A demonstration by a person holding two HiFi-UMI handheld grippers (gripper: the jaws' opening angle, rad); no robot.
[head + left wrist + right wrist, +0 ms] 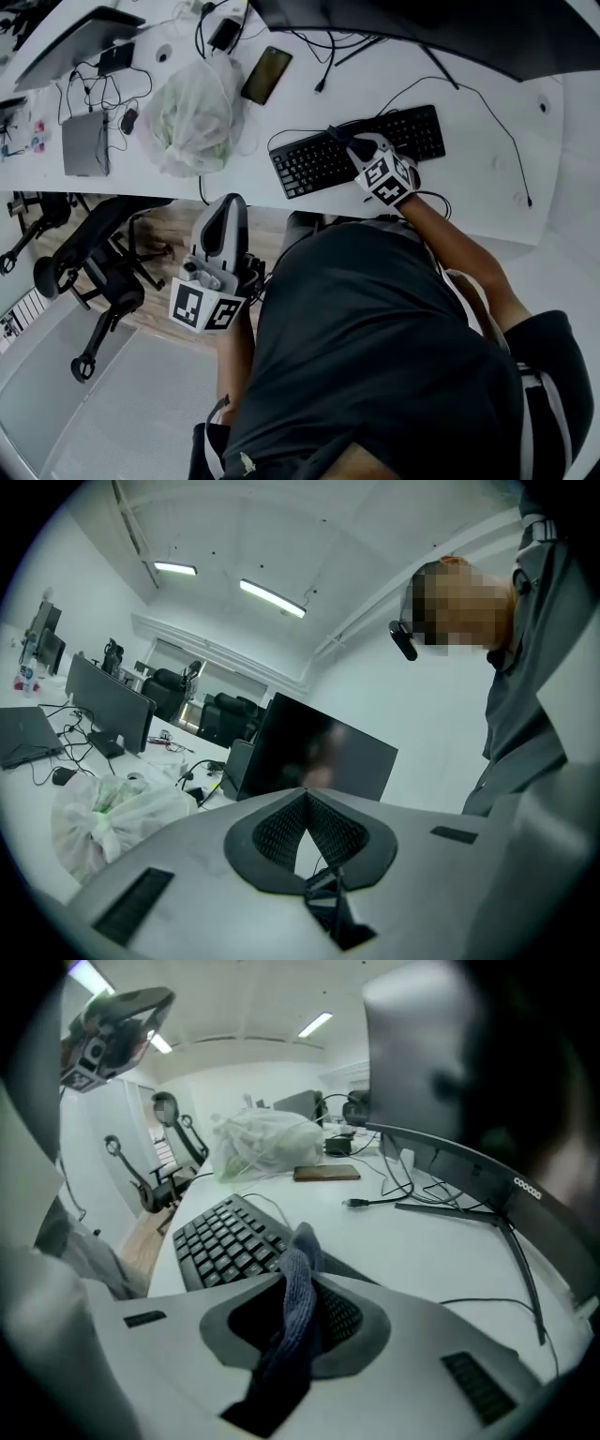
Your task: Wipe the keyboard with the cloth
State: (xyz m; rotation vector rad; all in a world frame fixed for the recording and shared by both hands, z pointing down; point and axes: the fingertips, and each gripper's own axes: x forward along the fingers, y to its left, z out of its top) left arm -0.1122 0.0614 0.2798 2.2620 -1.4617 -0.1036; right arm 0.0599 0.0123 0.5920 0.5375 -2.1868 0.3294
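On the white desk (487, 202), the keyboard (309, 164) lies directly in front of the person. The right gripper (345, 141) is positioned over its middle keys, jaws clamped on the dark cloth (292, 1312). The cloth tip appears to touch the keys, though the view is unclear. The left gripper (225, 211) is held off the desk edge, its jaws pressed together on nothing. A plastic bag (192, 117) sits left of the keyboard.

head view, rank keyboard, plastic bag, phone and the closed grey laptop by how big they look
1. plastic bag and keyboard: too alike to rank
2. closed grey laptop
3. phone, smallest
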